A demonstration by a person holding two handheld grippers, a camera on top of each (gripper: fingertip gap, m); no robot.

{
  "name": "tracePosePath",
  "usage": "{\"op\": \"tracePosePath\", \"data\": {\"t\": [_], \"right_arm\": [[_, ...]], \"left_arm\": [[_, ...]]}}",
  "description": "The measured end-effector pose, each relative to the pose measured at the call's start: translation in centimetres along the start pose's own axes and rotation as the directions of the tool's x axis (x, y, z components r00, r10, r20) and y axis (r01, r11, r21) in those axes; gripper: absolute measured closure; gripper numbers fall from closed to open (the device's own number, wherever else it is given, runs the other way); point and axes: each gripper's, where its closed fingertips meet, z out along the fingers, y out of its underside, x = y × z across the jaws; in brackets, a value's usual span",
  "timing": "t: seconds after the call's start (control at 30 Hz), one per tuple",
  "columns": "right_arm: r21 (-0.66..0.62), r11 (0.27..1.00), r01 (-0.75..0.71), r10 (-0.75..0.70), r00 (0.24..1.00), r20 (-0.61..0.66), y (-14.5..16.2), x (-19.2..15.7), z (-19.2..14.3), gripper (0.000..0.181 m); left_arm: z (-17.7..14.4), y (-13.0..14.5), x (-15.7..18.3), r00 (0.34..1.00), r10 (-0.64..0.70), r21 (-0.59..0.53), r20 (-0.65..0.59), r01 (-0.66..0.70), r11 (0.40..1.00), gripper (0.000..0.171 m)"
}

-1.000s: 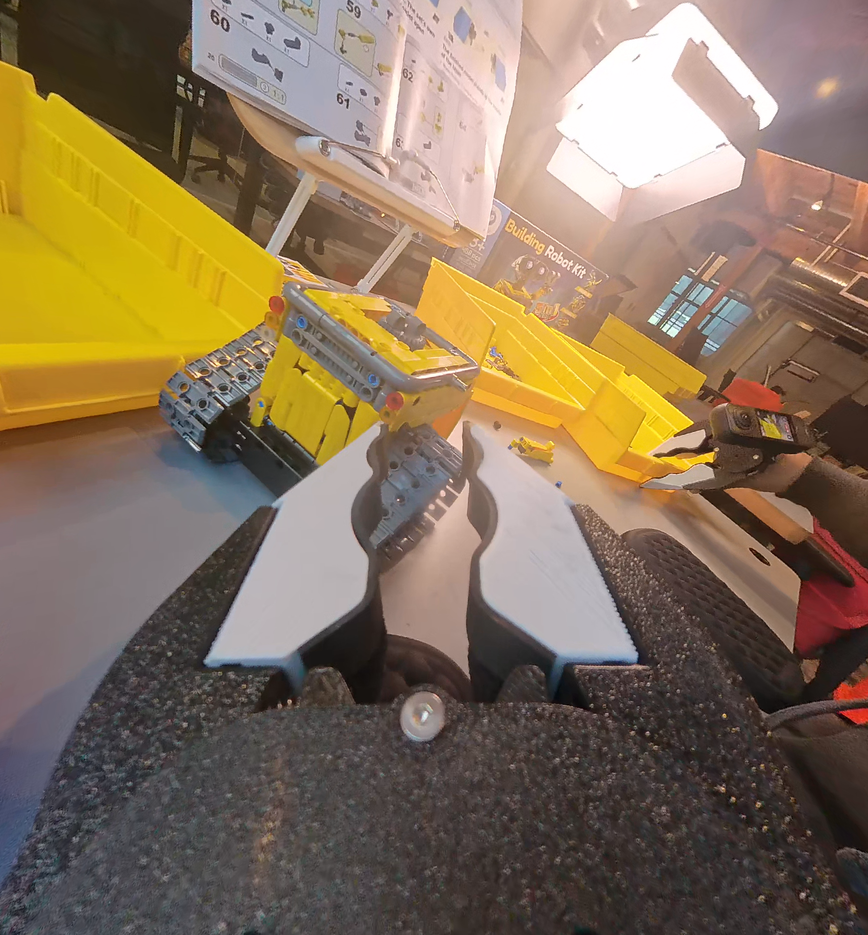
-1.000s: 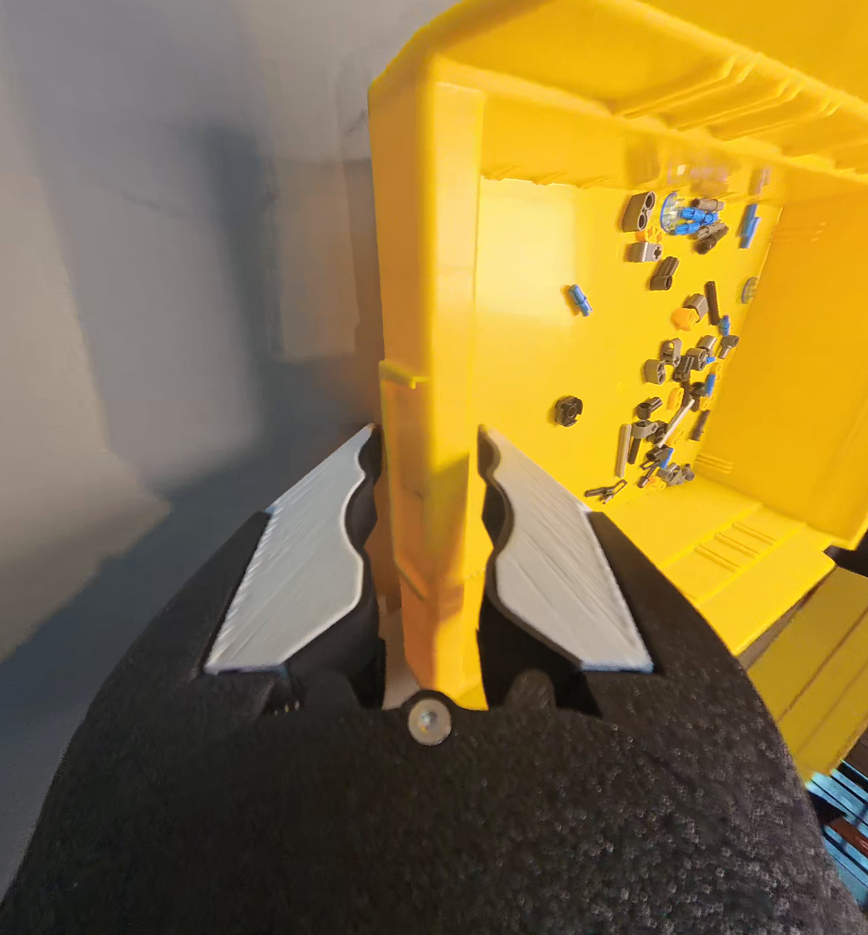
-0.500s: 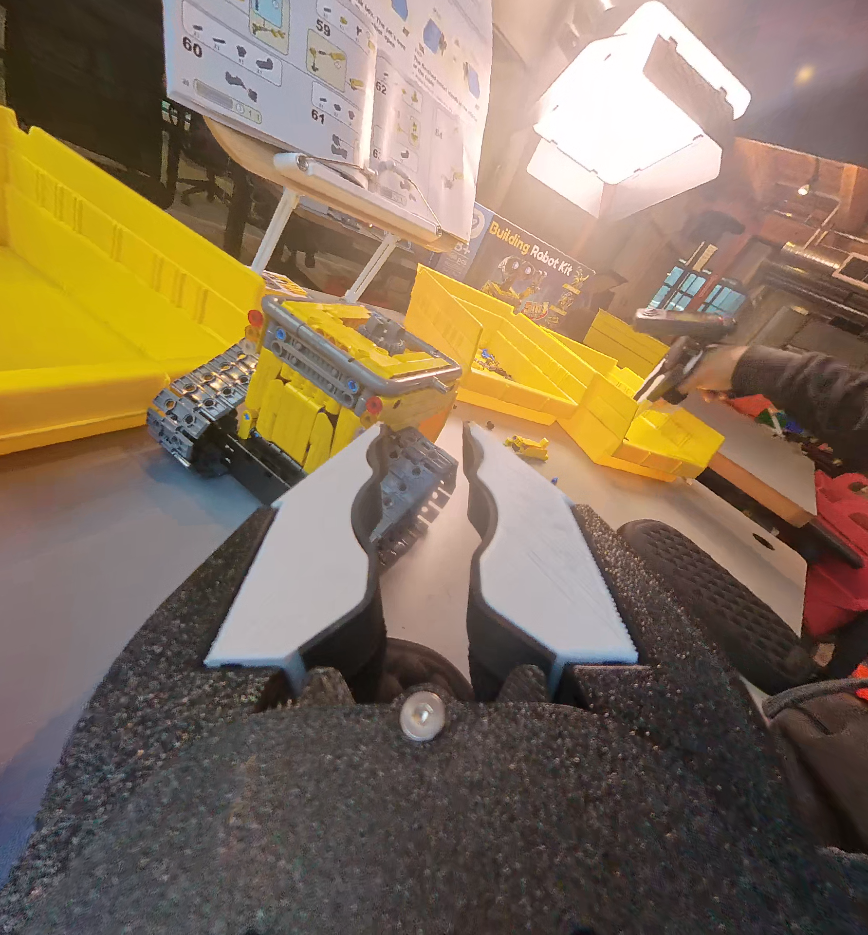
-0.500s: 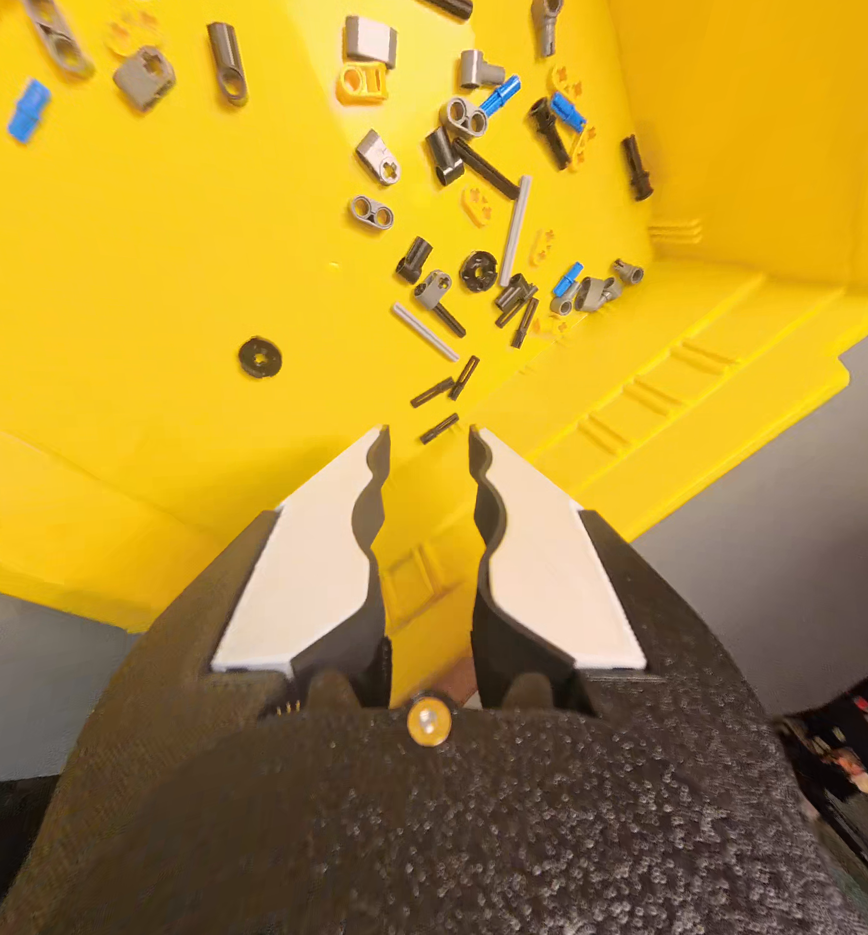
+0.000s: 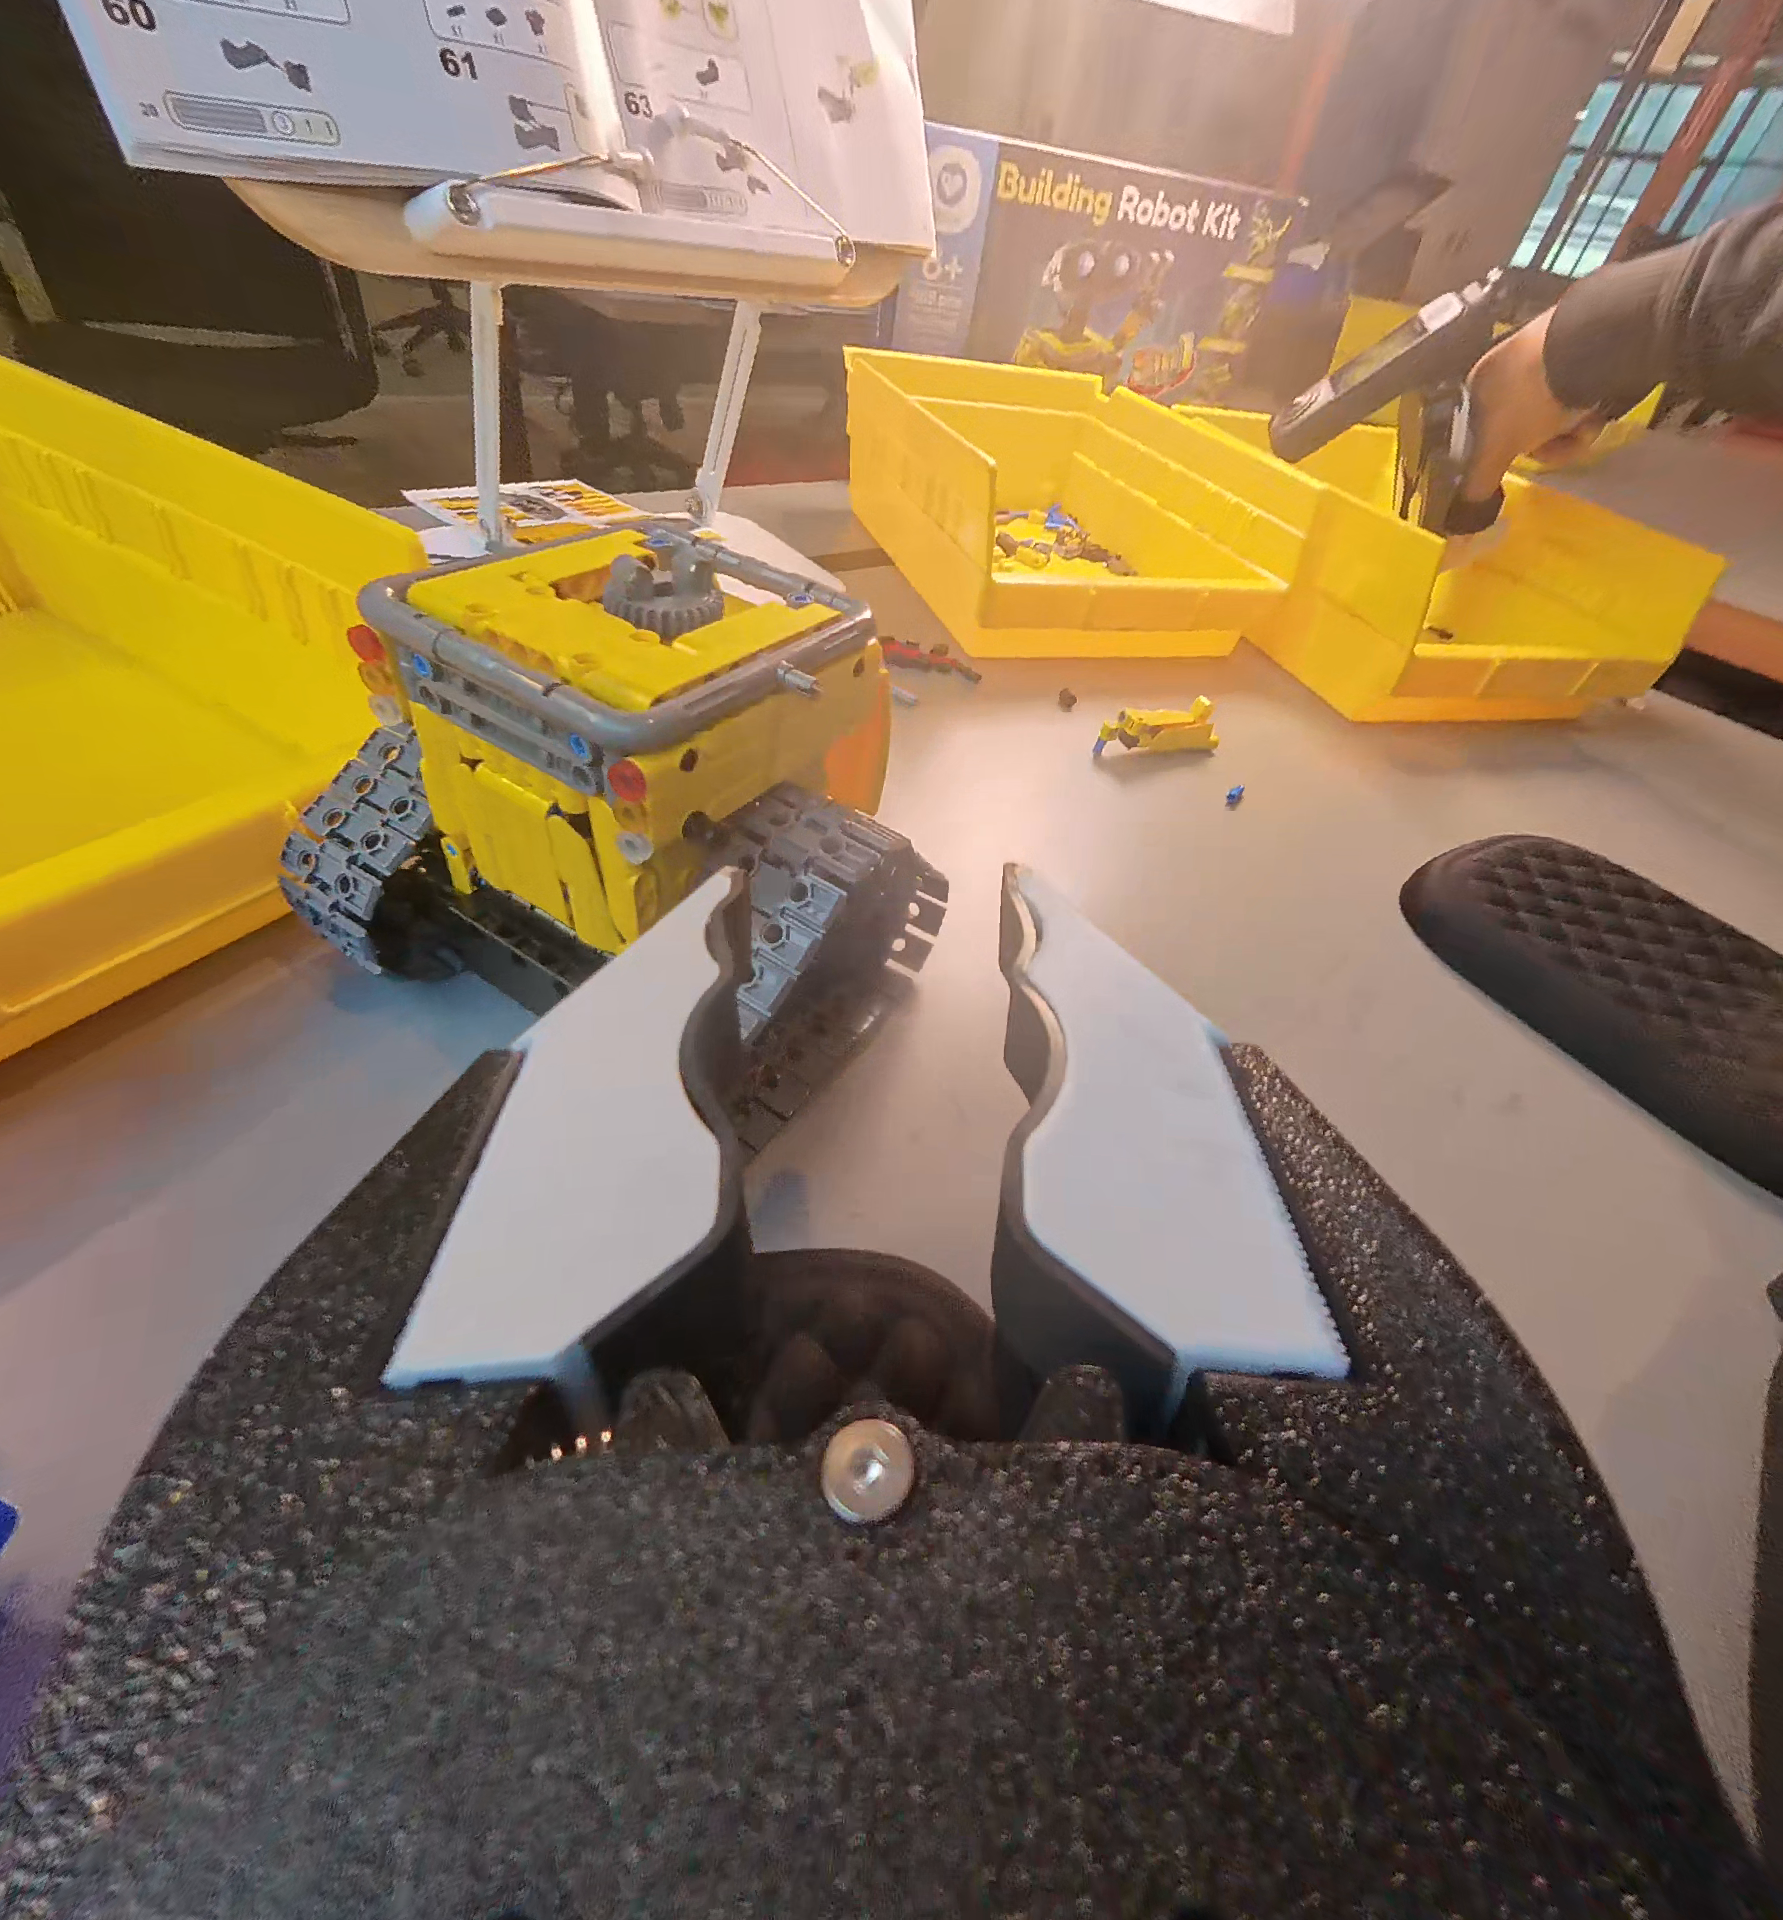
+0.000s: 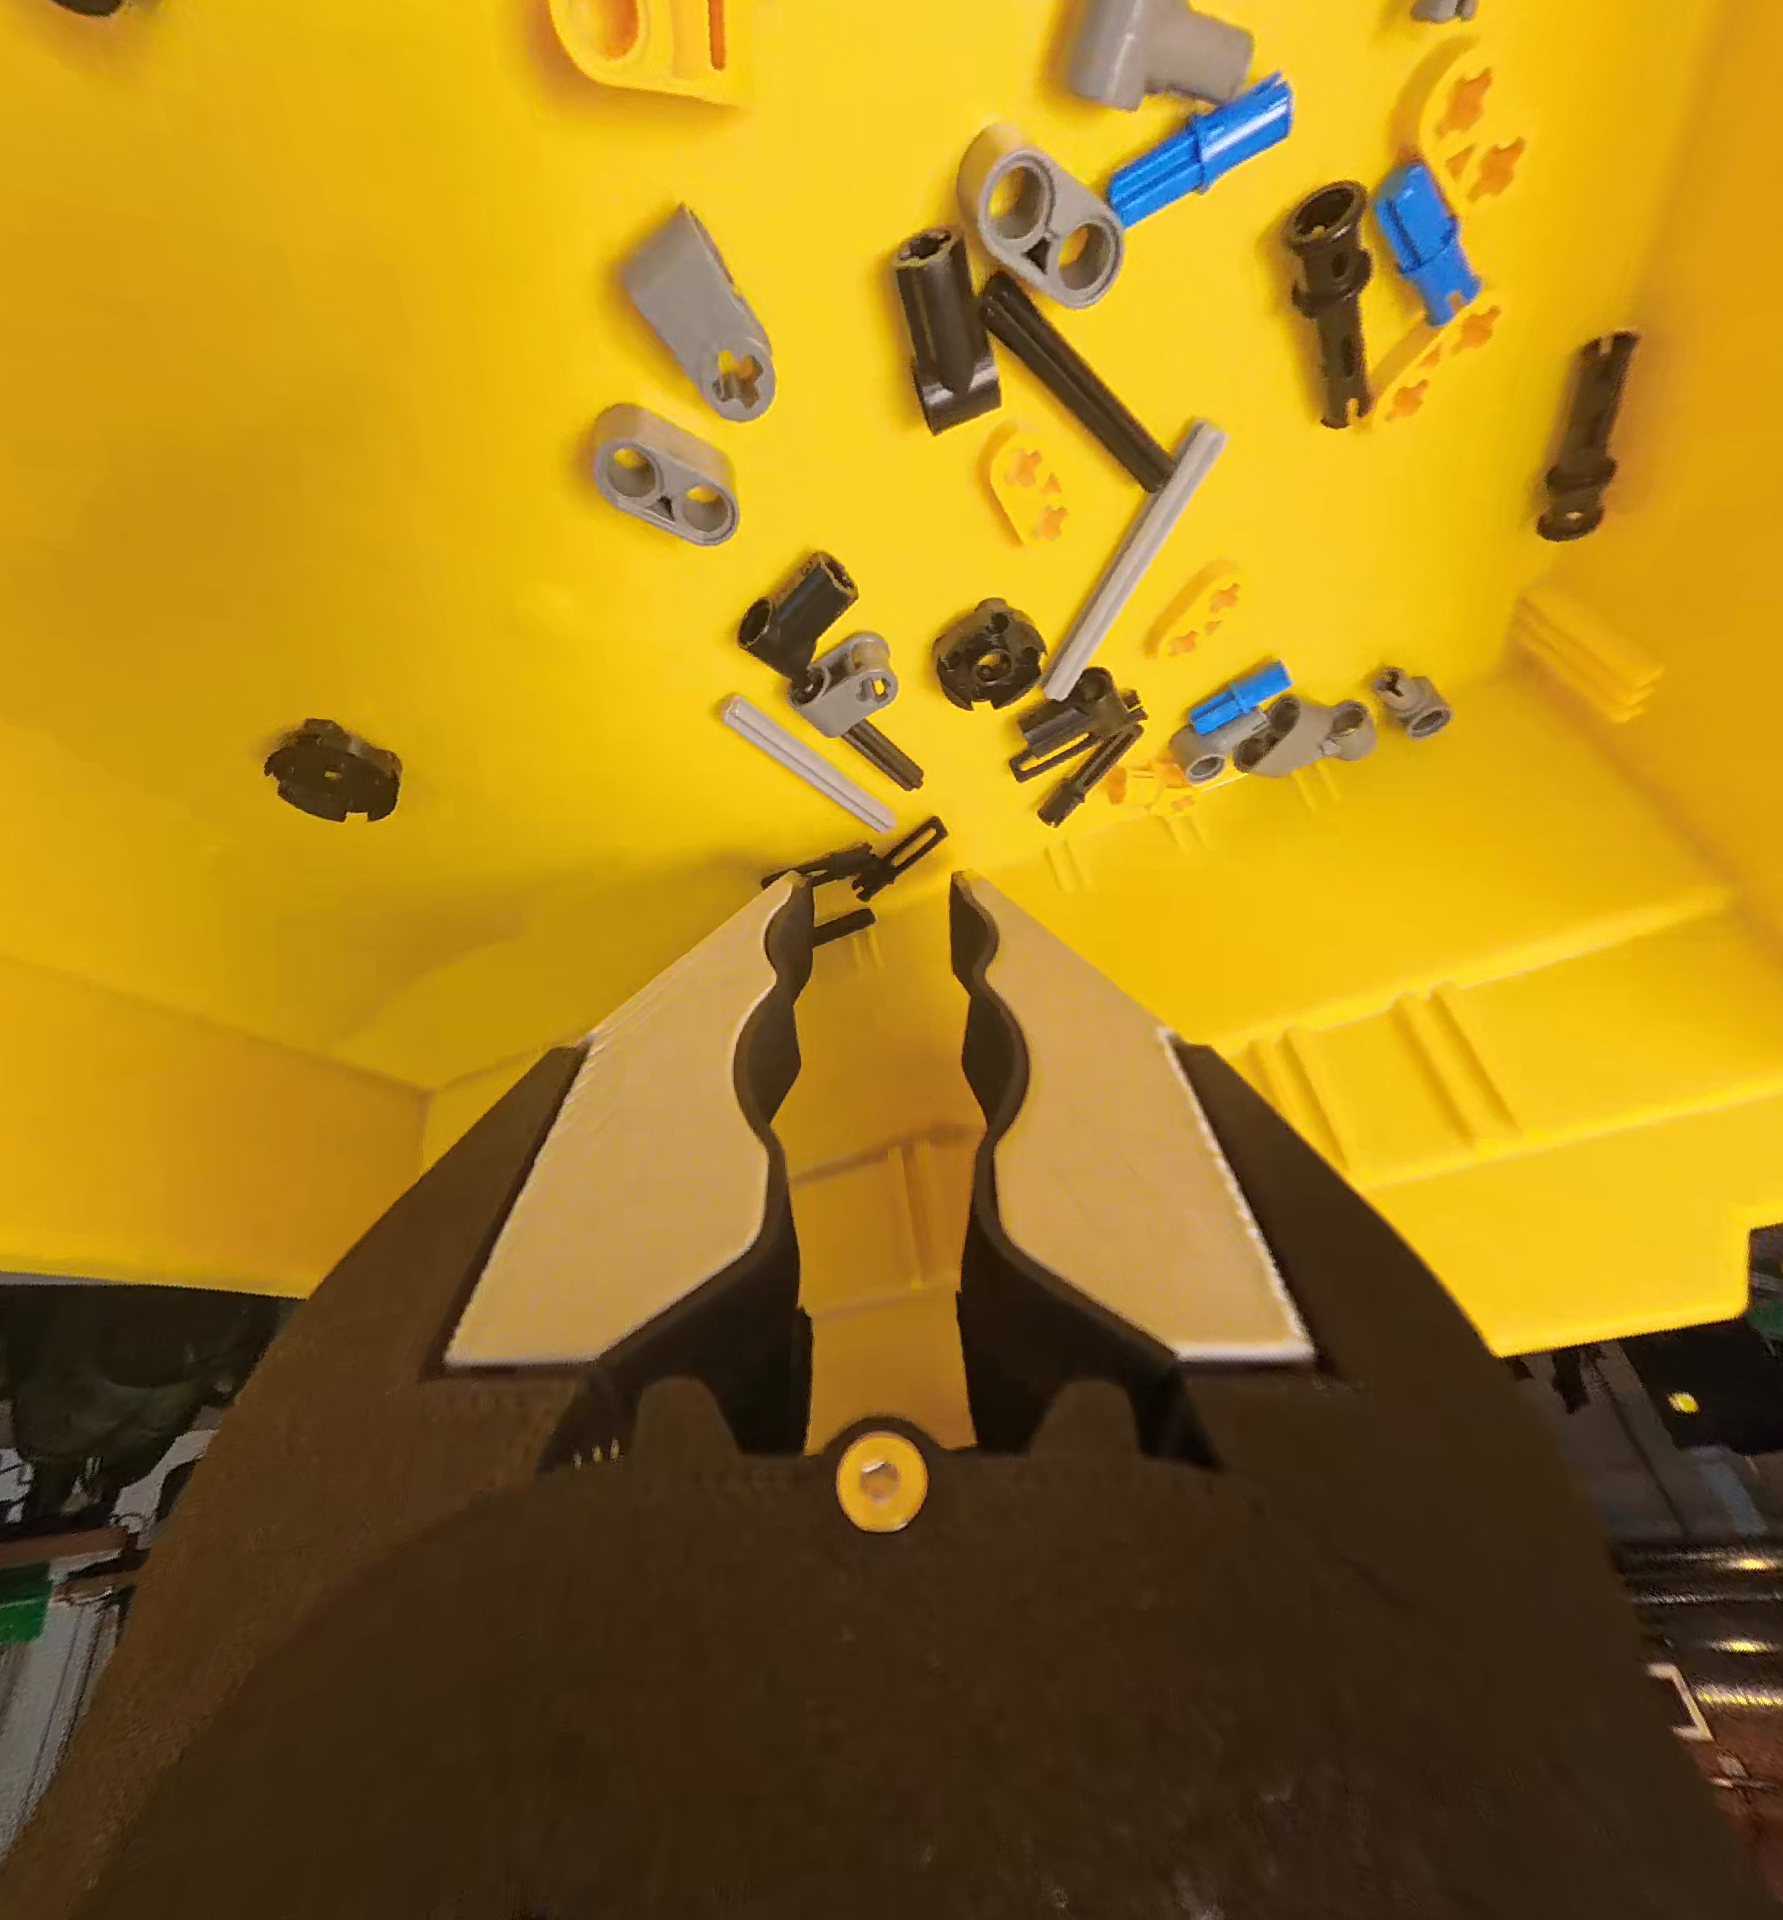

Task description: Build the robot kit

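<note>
The left gripper hangs low over the grey worktop with its jaws parted and empty; the yellow tracked brick robot stands just beyond, at its eleven o'clock, one grey track just beside the left fingertip. That model is likely light but fragile, a press-fit build that could shed pieces if squeezed hard; the stiff grey frame around its top looks the safest hold. The right gripper points into a yellow bin, jaws partly open and holding nothing, with small black pins at its tips, toward eleven o'clock. These pins, and the grey connectors and blue pegs scattered at twelve to two o'clock, are hard, tiny and smooth, apt to skid on the slick bin floor; a pinch across a pin's shaft seems best. Behind the robot, an instruction booklet stands on a white stand, more yellow bins sit at one o'clock, and a boxed kit stands beyond them.
</note>
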Motion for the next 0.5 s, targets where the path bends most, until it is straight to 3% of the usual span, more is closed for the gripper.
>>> {"op": "tracePosePath", "data": {"t": [0.23,0.5], "right_arm": [[0.004,0.999,0.049,-0.049,0.991,0.128,0.1,-0.7,0.3,0.174],[0.152,0.986,0.063,-0.082,0.989,0.12,-0.2,-1.1,-0.9,0.181]], "left_arm": [[0.7,1.0,0.1,0.995,0.085,-0.075,0.057,-0.081,0.994,0.123],[1.0,1.5,0.2,0.991,0.115,-0.106,0.073,-0.107,0.989,0.124]]}}
